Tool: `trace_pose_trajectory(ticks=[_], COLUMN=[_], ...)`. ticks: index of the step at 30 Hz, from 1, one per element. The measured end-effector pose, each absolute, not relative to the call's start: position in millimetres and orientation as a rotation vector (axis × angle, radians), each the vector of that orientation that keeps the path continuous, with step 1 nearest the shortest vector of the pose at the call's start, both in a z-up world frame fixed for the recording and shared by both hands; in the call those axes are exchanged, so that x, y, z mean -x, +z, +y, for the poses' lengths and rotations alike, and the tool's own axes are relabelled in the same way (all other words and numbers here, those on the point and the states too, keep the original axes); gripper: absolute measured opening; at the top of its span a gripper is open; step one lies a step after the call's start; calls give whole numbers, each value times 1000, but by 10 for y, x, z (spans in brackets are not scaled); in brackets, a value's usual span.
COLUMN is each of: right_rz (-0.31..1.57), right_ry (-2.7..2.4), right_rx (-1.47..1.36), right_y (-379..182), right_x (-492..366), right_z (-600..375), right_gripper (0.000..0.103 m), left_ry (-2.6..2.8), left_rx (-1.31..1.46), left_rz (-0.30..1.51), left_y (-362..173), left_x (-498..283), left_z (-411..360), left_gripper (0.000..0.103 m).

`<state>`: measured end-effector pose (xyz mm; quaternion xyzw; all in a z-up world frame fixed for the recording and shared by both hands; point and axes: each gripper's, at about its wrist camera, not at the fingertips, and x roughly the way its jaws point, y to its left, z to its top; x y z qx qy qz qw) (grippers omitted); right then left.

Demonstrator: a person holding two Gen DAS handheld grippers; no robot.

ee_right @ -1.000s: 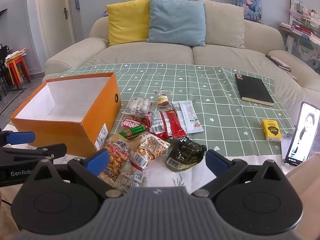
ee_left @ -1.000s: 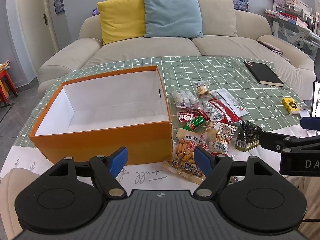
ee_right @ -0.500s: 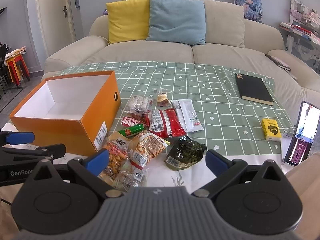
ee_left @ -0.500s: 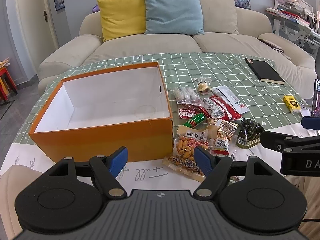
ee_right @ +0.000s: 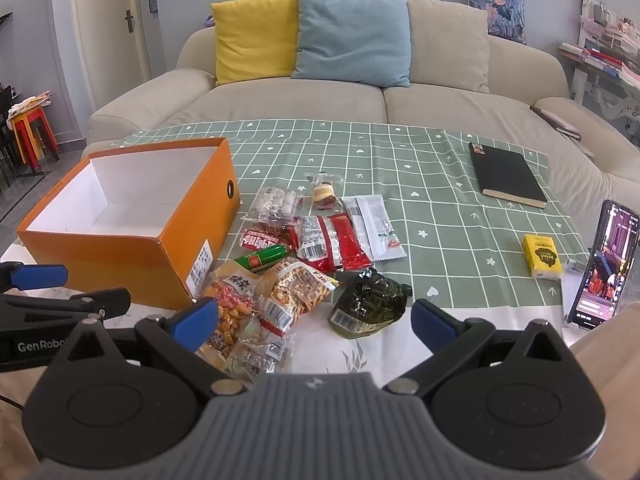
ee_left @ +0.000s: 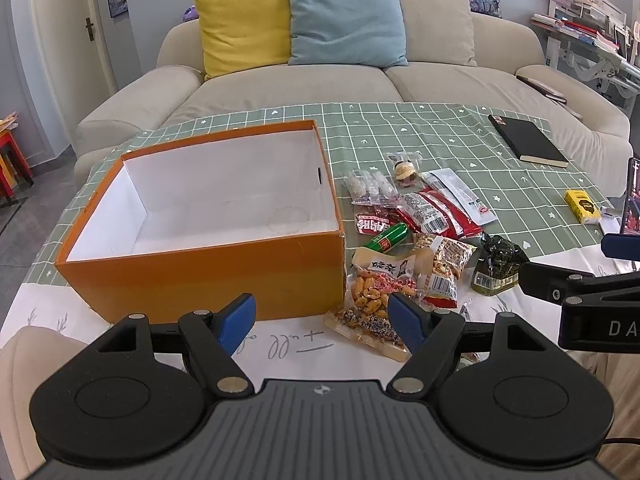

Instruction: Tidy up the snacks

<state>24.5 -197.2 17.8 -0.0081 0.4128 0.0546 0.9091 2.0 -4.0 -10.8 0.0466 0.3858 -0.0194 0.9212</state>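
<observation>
An open orange box (ee_left: 208, 264) with a bare white inside stands on the table's left; it also shows in the right wrist view (ee_right: 168, 264). A pile of snack packs lies right of it: a peanut bag (ee_left: 376, 284), a green sausage stick (ee_left: 387, 237), red packs (ee_left: 436, 212) and a dark green pack (ee_right: 370, 304). My left gripper (ee_left: 322, 320) is open and empty, above the table's near edge before the box and the peanut bag. My right gripper (ee_right: 314, 320) is open and empty, just short of the dark green pack.
A black notebook (ee_right: 506, 178) lies at the far right of the green checked cloth (ee_right: 400, 152). A small yellow box (ee_right: 542, 256) and a propped phone (ee_right: 604, 268) stand at the right edge. A beige sofa (ee_right: 360, 104) with cushions runs behind the table.
Both views have crept slightly forward and tilted a little toward the table. The phone's screen picture has changed. Box and snacks have not moved.
</observation>
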Motion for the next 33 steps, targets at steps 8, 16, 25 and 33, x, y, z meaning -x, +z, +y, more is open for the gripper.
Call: trace_pose_trajectory(ticks=[8, 16, 25, 33], right_rz=[854, 864, 870, 877], right_ry=[122, 119, 115, 117], right_rx=[12, 12, 10, 5], right_y=[167, 160, 143, 126], right_x=[-243, -267, -275, -282], right_z=[-1968, -1967, -1966, -1966], right_gripper=[99, 99, 99, 99], left_ry=[-42, -44, -45, -47], left_rx=[-96, -93, -92, -94], left_rz=[798, 805, 808, 814], left_y=[-125, -128, -133, -140], left_x=[-11, -28, -23, -31], left_z=[-63, -53, -53, -59], left_gripper=[88, 88, 88, 88])
